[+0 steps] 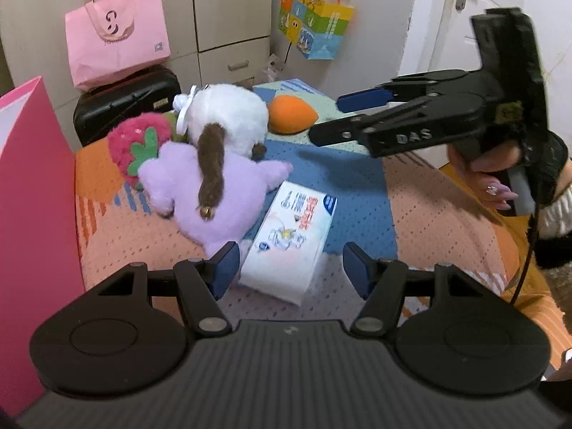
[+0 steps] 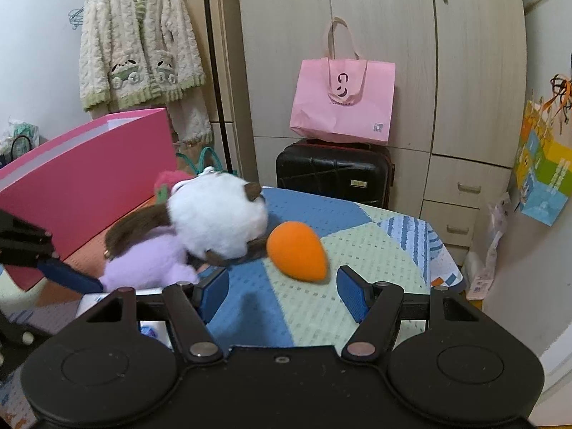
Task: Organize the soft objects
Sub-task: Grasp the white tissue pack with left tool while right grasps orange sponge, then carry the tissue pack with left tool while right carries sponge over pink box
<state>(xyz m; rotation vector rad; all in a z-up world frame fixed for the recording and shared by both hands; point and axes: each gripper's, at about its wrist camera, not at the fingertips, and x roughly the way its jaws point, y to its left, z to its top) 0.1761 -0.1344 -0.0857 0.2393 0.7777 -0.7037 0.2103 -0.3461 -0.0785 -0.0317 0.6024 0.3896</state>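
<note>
We work over a patchwork-covered table [image 1: 357,186] in blue, peach and pale green, with a tall pink open-topped box [image 2: 85,178] standing at its nine o'clock edge; we take that box as the likely home for the soft things, though nothing confirms it.

Piled near the box are a white fluffy plush with brown ears [image 1: 228,118], a lilac plush [image 1: 214,193] beneath it, and a red strawberry plush with a green leaf [image 1: 134,146] wedged at their nine o'clock side. A white plastic-wrapped tissue pack [image 1: 289,243] lies at five o'clock from the pile, touching the lilac plush. A small orange egg-shaped foam piece [image 2: 297,251] sits alone at three o'clock of the white plush, just beside it.

We judge the sorting barely begun: every soft item lies on the cloth, none held. Our right gripper [image 2: 282,287] is released, fingers spread wide and empty; the orange piece lies at twelve o'clock from it, just beyond the fingertips and slightly toward the right finger. The next move, we think, calls for easing forward so the foam sits between the pads, then closing gently, since it looks squashy.

Our left gripper [image 1: 289,268] is likewise spread and empty, hovering above the tissue pack, whose near end lies between its fingers, with the lilac plush at eleven o'clock.
</note>
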